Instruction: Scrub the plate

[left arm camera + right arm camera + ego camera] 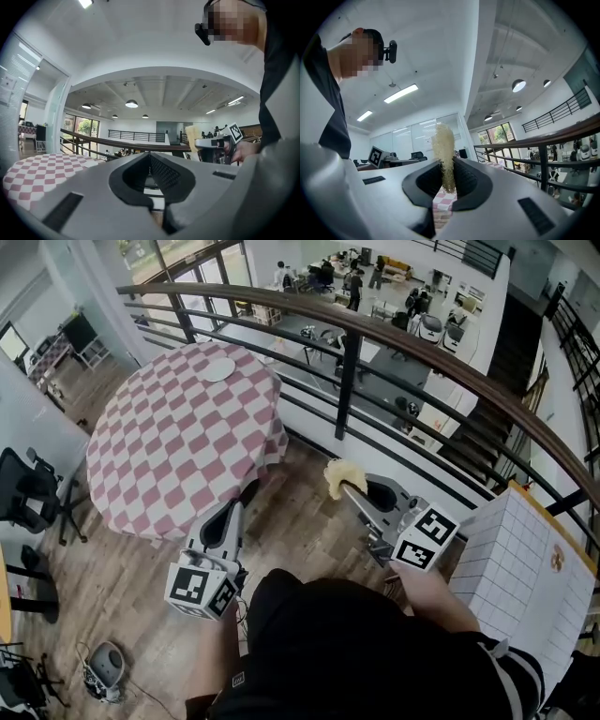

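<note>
A white plate [217, 369] lies on the far side of a round table [178, 451] with a pink-and-white checked cloth. Both grippers are held in the air near the table's right edge, well short of the plate. My left gripper [247, 491] is shut with nothing between its jaws [150, 159]. My right gripper [350, 489] is shut on a pale yellow fibrous scrub pad [339, 474] that sticks up past the jaws [444, 154]. In the left gripper view the right gripper [213, 143] and its pad [192, 132] show to the right.
A dark curved railing [349, 362] runs behind the table, with a lower floor beyond it. A white gridded box [525, 573] stands at the right. Black office chairs [28, 488] are at the left, and a small device [105, 667] lies on the wooden floor.
</note>
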A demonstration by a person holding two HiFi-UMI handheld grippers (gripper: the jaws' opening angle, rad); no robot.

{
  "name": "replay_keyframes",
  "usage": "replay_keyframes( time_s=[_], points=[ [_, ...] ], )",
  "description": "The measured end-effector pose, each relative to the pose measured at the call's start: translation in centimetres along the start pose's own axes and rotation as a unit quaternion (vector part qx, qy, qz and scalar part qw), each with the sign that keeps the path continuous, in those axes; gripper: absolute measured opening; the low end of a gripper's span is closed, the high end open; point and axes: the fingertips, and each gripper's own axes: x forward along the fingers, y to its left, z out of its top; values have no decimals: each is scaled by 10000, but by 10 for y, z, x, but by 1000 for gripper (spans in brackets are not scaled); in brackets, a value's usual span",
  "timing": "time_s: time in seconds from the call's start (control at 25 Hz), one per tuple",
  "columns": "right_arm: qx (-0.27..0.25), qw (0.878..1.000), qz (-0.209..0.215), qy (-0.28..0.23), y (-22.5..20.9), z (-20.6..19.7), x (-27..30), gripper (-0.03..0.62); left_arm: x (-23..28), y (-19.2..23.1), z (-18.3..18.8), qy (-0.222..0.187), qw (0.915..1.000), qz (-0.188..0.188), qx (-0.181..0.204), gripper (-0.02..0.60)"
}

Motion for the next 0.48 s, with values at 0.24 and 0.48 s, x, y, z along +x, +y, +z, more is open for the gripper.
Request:
replay_keyframes(
  time_s=[0.24,0.48],
  points=[
    [88,10000,-1,-22,-17,23,30,41,25,32,31,1,10000,40,20,9],
    [83,9997,46,207,-54,-4,40,41,61,47,-5,-47,9998,115,-152,9]
  ],
)
